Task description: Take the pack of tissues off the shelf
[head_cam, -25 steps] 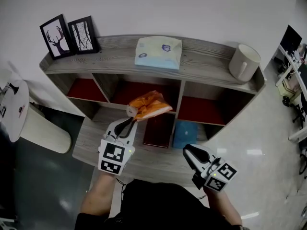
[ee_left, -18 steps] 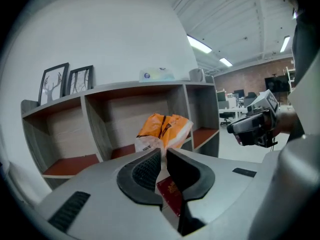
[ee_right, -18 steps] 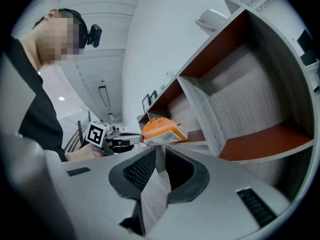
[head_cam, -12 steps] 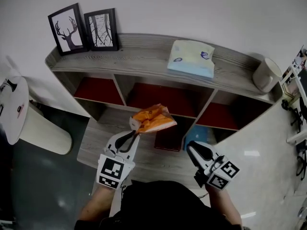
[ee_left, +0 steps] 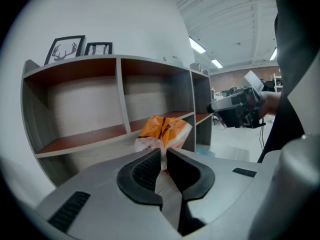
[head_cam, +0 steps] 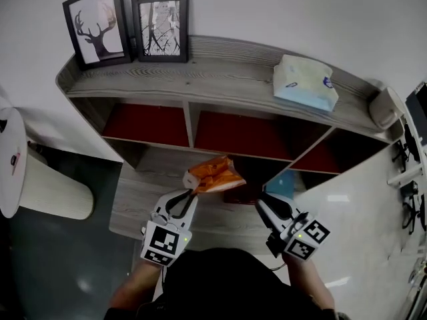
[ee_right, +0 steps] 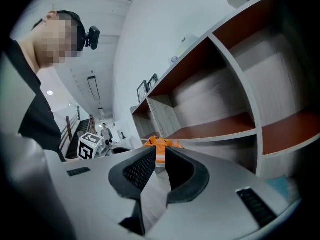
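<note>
left gripper (head_cam: 189, 193): its jaws pinch tight on the white edge of the orange pack.
right gripper (head_cam: 261, 202): its jaws are pressed together with nothing in them. It hangs in the air beside the left gripper.
orange pack (head_cam: 215, 174): it is up in the air in front of the shelf and touches no board. Only the left gripper holds it.
what is done: if this orange pack is the tissues, it looks like it is already off the shelf.
what is left: maybe just to carry it away or put it down. I cannot see where.
words on the orange pack: there are some dark marks, too small to read.
markers on the grippers: black and white squares, no letters.
shelf (head_cam: 200, 79): grey wood with red inside.
pale blue pack (head_cam: 305, 82): it lies on the top board, to the right, and nothing touches it. It could be tissues too. Its little blue marks cannot be read.
two picture frames (head_cam: 97, 24): they stand at the back left, one with a deer, and have no words.
</note>
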### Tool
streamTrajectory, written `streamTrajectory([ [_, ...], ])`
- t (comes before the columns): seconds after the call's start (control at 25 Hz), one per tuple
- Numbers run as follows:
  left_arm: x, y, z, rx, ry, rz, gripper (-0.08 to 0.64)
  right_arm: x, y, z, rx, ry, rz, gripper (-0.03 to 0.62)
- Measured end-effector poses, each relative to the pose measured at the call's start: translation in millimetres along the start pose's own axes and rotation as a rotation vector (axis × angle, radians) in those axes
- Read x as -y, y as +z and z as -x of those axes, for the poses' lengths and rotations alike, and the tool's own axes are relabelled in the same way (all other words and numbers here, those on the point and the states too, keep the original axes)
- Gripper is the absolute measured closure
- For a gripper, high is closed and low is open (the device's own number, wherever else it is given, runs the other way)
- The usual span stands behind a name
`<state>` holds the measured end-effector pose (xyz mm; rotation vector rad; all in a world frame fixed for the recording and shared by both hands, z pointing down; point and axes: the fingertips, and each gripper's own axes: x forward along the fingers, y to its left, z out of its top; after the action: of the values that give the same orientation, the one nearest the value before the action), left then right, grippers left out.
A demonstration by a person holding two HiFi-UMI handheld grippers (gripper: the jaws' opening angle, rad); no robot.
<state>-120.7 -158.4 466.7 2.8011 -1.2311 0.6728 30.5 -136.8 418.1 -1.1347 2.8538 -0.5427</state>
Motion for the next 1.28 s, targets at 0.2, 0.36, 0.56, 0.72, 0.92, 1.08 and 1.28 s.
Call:
streamTrajectory([
  [0.2, -15, -31, -7, -0.023, -0.047, 0.009, 0.512, -16, -10, -27, -0.02, -0.023, -0.011, 0.572],
  [0.36, -23, -63, -15, -0.059, -0.074, 0.014, 0.512, -26, -20, -41, -0.029, -0.049, -0.028, 0.572],
  [0.56, -30, -97, -28, -0.096, -0.095, 0.011, 0.512, -33, -31, -50, -0.031, -0.092, -0.046, 0.572],
  [0.72, -31, -128, -40, -0.126, -0.109, 0.004, 0.511, -39, -36, -54, -0.027, -0.121, -0.053, 0.572],
  [0.92, -34, -156, -57, -0.154, -0.131, -0.016, 0.511, -46, -41, -55, -0.028, -0.153, -0.058, 0.572],
  [1.08, -37, -172, -68, -0.182, -0.145, 0.006, 0.511, -48, -45, -54, -0.032, -0.181, -0.062, 0.572],
  [1.28, -39, -189, -77, -0.196, -0.159, 0.007, 0.511, -53, -50, -59, -0.039, -0.204, -0.071, 0.572],
])
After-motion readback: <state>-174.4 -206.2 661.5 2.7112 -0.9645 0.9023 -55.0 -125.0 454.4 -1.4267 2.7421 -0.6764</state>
